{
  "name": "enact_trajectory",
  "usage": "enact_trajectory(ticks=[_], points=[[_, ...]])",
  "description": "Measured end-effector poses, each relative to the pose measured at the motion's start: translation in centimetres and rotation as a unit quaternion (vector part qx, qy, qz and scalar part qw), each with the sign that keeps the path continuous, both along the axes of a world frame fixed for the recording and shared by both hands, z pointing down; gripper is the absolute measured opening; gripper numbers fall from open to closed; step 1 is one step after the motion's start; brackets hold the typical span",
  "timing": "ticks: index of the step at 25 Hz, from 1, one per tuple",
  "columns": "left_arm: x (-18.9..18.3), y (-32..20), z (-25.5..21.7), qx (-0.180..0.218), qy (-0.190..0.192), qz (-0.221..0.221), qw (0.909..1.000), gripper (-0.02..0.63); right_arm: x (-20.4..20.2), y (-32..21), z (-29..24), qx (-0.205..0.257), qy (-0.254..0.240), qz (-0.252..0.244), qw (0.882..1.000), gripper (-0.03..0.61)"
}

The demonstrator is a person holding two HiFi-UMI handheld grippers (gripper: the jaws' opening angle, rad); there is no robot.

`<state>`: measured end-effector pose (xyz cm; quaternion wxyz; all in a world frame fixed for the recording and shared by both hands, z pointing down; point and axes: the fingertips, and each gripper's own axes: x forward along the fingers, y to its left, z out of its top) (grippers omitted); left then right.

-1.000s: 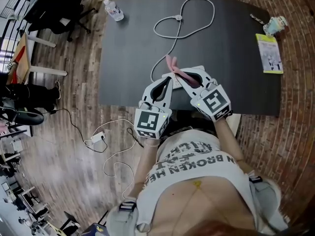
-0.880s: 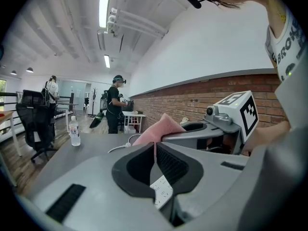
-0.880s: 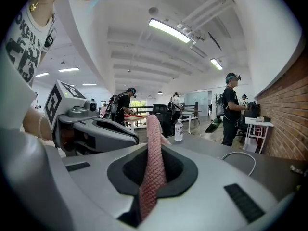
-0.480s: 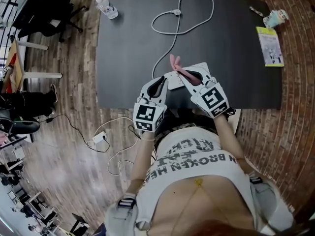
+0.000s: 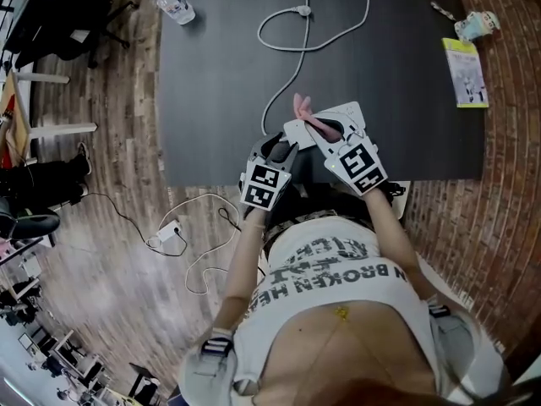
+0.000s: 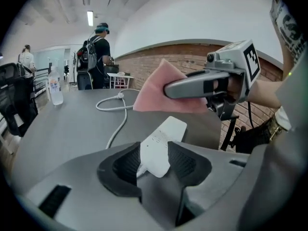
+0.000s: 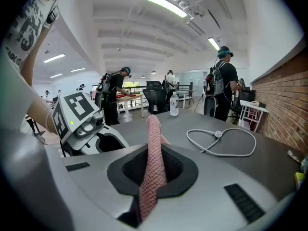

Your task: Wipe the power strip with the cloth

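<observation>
From my feed the table [image 5: 211, 74] top reads as dark, matt and smooth, with no glare. The power strip [image 6: 161, 141] near its front edge is smooth white plastic with a faint sheen, and its cable [image 6: 120, 121] looks the same. The cloth [image 7: 154, 143] is pink with a coarse waffle knit. The right gripper [image 7: 153, 172] has a matt grey plastic shell. The bottle [image 5: 173, 5] at the far left corner is clear plastic. The floor [image 5: 110, 108] is worn wood planks.

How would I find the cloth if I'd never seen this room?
Find the big dark table. At its near edge, near the white power strip, the right tool pinches the cloth. It's the only pink, soft thing there.
</observation>
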<state>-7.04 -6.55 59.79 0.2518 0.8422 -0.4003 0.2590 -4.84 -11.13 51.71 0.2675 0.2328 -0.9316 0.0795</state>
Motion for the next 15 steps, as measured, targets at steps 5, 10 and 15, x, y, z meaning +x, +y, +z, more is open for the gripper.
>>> enact_trajectory(ticks=[5, 10, 15], points=[[0.8, 0.5, 4.8, -0.050, -0.032, 0.045, 0.9972, 0.244, -1.0, 0.3, 2.8, -0.008, 0.039, -0.035, 0.999, 0.017], [1.5, 1.1, 7.2, -0.086, -0.070, 0.072, 0.9913, 0.272, -1.3, 0.2, 5.3, -0.028, 0.066, -0.050, 0.996, 0.017], [2.1, 1.3, 8.3, -0.084, -0.114, 0.098, 0.9850, 0.278, -2.0, 0.4, 7.2, -0.044, 0.088, -0.079, 0.992, 0.017]])
